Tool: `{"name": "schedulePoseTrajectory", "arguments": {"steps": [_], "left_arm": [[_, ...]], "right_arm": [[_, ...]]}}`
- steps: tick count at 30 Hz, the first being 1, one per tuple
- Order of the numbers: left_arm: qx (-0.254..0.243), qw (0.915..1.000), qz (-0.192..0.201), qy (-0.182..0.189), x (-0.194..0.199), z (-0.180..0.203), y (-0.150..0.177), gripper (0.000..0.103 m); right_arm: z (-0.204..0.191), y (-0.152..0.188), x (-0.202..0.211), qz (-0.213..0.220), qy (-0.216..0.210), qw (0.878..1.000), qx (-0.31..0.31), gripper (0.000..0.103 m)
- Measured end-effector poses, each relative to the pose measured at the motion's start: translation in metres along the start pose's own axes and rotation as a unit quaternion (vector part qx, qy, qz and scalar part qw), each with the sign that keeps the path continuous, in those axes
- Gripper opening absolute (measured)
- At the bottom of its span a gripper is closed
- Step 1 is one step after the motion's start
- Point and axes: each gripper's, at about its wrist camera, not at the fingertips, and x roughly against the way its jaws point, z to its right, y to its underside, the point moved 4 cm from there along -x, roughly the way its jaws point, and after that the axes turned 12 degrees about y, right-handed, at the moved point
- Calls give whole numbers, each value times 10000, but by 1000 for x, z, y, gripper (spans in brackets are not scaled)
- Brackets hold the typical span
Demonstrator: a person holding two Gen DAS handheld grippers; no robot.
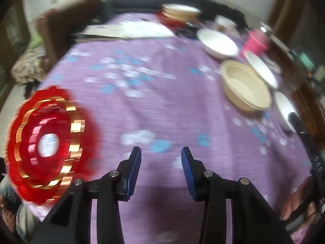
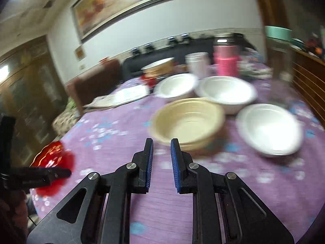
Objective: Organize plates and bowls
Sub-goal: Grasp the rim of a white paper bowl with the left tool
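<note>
A red and gold plate (image 1: 46, 140) lies at the table's near left edge; it also shows in the right wrist view (image 2: 53, 162). A beige bowl (image 1: 245, 85) stands at the right, with three white bowls (image 1: 218, 42) around it. In the right wrist view the beige bowl (image 2: 187, 120) sits just beyond my right gripper (image 2: 161, 142), flanked by white bowls (image 2: 270, 128). My left gripper (image 1: 161, 150) is open and empty above the purple cloth, right of the red plate. My right gripper is open and empty, its jaws a narrow gap apart.
A stack of beige bowls (image 1: 180, 12) on something red stands at the far edge, with papers (image 1: 130, 30) to its left. A pink container (image 2: 226, 61), a white cup (image 2: 198, 63) and a clear jar (image 2: 281, 65) stand behind the bowls. A chair (image 1: 67, 28) is at far left.
</note>
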Motion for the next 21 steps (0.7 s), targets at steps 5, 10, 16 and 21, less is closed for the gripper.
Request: {"name": "schedulePoseTrajectory", "arguments": {"steps": [5,10,16,21], "left_arm": [[-322,9984,-193,433,-12,56,-21,41],[-851,9891,-393,1135,-22,138,-36,47],[-908,9856,-621,1287,-64,197,-58,56],[-706,9856,-1065,1111,-105,215,-70,56]], "right_arm": [[83,-24,28,334,590,9968,-419,19],[175,-45,42,378,998,9869,-1207,33],[231,-54,13,-31,524,9763,-2100,33],[241,-35,-18,-532,40,9673,-2481,33]]}}
